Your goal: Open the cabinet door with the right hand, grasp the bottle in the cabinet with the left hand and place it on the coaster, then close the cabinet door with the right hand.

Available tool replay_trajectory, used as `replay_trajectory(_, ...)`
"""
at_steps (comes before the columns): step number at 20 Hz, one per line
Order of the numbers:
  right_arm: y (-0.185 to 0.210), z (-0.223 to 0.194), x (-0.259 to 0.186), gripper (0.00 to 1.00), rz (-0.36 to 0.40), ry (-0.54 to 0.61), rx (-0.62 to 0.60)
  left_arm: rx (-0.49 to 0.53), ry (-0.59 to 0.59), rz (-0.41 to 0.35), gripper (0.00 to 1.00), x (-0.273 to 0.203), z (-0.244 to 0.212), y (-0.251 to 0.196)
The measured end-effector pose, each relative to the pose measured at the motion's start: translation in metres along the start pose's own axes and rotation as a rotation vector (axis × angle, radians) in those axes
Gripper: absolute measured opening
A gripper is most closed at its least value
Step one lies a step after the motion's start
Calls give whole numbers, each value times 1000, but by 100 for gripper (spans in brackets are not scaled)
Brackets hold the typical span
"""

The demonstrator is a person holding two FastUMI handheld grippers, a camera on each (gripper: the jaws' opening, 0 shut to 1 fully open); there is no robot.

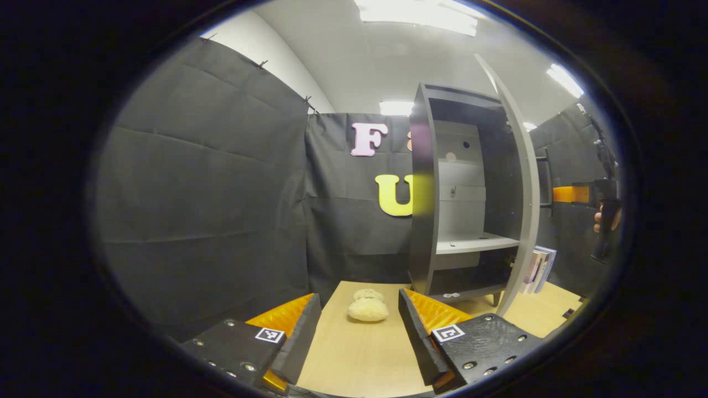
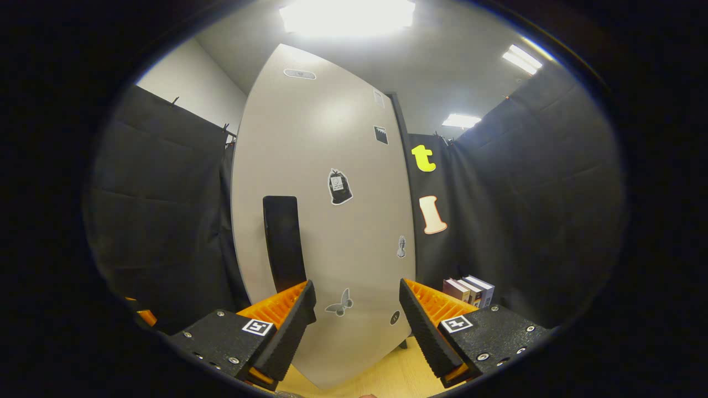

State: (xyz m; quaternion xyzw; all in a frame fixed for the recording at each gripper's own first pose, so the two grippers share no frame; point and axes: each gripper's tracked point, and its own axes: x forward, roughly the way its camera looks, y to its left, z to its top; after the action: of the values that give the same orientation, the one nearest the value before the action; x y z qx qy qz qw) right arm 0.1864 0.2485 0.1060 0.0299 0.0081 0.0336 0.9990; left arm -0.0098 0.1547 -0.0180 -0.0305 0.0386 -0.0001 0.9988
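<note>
The dark cabinet (image 1: 423,188) stands on the table with its pale door (image 1: 525,182) swung wide open to the right. Its white middle shelf (image 1: 475,242) is bare, and small flat bits (image 1: 451,295) lie on its floor. My left gripper (image 1: 359,331) is open low over the table, some way in front of the cabinet. My right gripper (image 2: 357,320) is open close to the door's front face (image 2: 332,132). The black handle (image 2: 283,243) rises just beyond its left finger (image 2: 287,309), not between the fingers. In the left gripper view, the right gripper (image 1: 556,194), held by a hand (image 1: 598,222), is beside the door.
A cream fluffy thing (image 1: 368,307) lies on the wooden table (image 1: 354,359) just ahead of my left fingers. Several books (image 2: 470,290) stand behind the door, by the cabinet's right side. Black cloth walls close in on all sides.
</note>
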Motion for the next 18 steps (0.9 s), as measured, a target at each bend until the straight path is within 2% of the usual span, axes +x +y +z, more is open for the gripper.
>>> replay_trajectory(5, 10, 0, 7, 95, 45, -3, -25, 18, 10, 33, 81, -6, -3, 16)
replay_trajectory(9, 10, -1, 6, 95, 56, 2, -21, 2, 11, 31, 81, -1, -1, 14)
replay_trajectory(16, -17, 0, -3, 94, 15, -14, -62, 1, -3, -37, 81, 21, 14, -34)
replay_trajectory(17, -21, 0, -5, 94, 9, -14, -58, 4, -9, -48, 87, 24, 16, -45)
replay_trajectory(18, -23, 0, -8, 94, 7, -10, -51, 6, -13, -56, 87, 26, 19, -55)
